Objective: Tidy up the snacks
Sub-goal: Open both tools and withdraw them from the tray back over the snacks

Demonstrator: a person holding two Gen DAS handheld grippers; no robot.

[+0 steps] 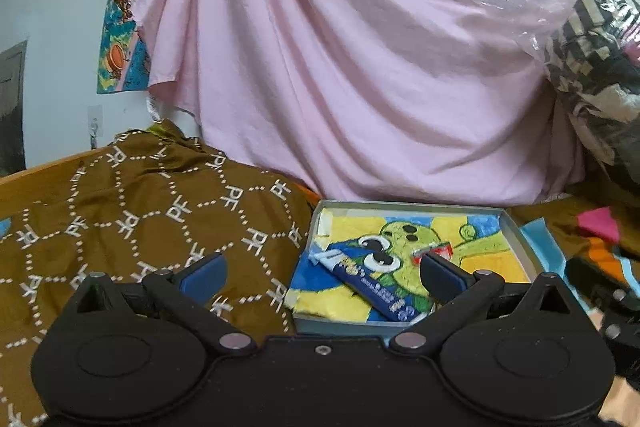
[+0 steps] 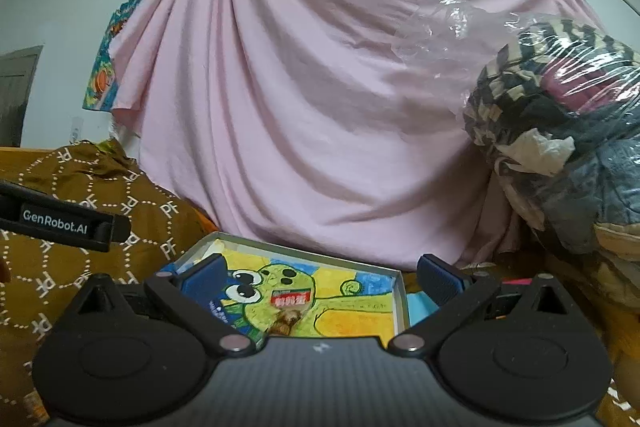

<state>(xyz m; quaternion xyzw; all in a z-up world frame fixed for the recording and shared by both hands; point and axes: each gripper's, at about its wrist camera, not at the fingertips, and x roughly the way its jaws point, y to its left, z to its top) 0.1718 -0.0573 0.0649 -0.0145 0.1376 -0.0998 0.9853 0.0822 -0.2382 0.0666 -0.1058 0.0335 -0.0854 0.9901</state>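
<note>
A shallow grey tray [image 1: 516,227] lined with a cartoon frog drawing sits on a brown patterned cloth [image 1: 140,211]. A blue snack bar [image 1: 372,287] lies inside the tray toward its 7 o'clock corner, with a small red snack packet [image 2: 291,299] near the middle. Both the left claw [image 1: 322,273] and the right claw [image 2: 320,279] hover spread wide, grasping nothing.

The blue snack packet [image 1: 370,283] lies in the shallow box [image 1: 516,227], its lower end hidden behind the left gripper's finger [image 1: 442,281]; its print is too blurred to read. In the right wrist view, the red snack packet [image 2: 291,301] has its lower part hidden by the gripper body, label illegible. A plastic-wrapped bundle [image 2: 560,131] is cut off by the right edge.
</note>
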